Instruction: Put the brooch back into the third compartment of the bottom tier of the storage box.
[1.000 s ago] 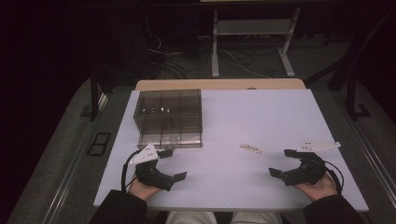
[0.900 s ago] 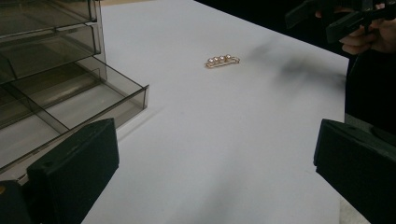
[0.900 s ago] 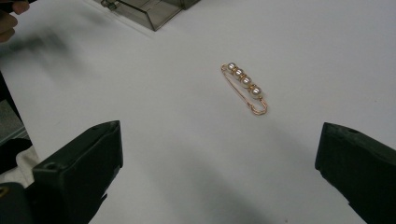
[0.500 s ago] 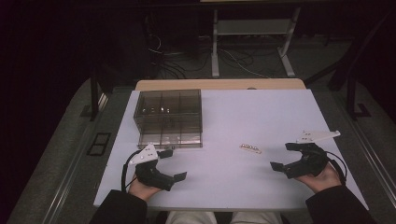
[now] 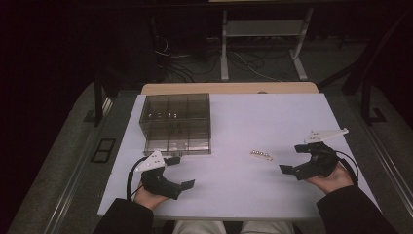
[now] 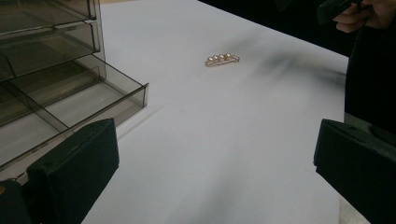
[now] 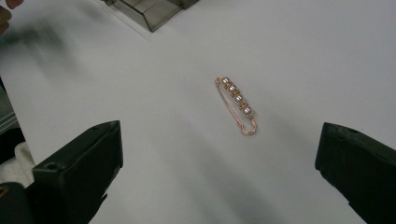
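Observation:
A gold safety pin strung with pearl beads lies flat on the white table, right of centre. It appears up close in the right gripper view as the pin and farther off in the left gripper view as the pin. My right gripper hovers just right of the pin, jaws wide open and empty. My left gripper rests near the table's front left, also open and empty. A smoky clear compartment box stands beyond the left gripper.
The box's open compartments sit close to my left jaw; its corner shows in the right gripper view. The white tabletop ends at a wooden strip. Dark floor, cables and a stand's legs lie beyond.
My right gripper has lifted and moved forward and left toward the pin. The left gripper and the pin have stayed put.

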A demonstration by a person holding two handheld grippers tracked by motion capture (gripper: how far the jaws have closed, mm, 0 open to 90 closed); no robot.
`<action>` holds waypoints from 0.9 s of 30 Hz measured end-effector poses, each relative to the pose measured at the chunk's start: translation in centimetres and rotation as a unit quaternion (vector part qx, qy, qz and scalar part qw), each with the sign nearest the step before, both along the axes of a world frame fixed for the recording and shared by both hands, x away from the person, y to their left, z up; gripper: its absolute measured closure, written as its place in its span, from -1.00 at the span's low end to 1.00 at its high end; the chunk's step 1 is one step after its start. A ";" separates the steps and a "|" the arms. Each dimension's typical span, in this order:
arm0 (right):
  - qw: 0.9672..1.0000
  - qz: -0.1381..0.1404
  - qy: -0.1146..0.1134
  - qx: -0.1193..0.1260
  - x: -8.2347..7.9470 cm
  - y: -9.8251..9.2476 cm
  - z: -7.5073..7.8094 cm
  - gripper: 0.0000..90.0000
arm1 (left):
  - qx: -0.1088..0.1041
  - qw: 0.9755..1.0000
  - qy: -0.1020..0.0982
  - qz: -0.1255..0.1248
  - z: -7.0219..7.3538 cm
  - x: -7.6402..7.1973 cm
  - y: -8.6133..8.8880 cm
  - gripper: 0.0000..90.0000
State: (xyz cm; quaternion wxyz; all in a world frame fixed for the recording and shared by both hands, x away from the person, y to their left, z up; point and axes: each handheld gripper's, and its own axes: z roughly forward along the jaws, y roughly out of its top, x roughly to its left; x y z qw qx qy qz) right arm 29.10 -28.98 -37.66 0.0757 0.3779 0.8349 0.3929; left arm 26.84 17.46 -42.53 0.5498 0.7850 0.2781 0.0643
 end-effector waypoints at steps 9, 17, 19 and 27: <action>1.000 0.006 0.008 -0.008 1.0 0.4 0.1 -0.99 | -0.001 1.000 0.001 -0.001 0.0 0.0 0.0 -1.00; 1.000 0.011 0.014 -0.015 1.9 0.7 0.4 -0.99 | -0.001 1.000 0.002 -0.002 0.0 0.0 0.0 -1.00; 1.000 0.011 0.017 -0.018 2.2 0.8 0.5 -0.99 | -0.001 1.000 0.002 -0.002 0.0 0.0 0.0 -1.00; 0.999 0.018 0.023 -0.024 3.2 1.1 0.6 -0.99 | -0.001 1.000 0.002 -0.003 0.0 0.1 0.0 -1.00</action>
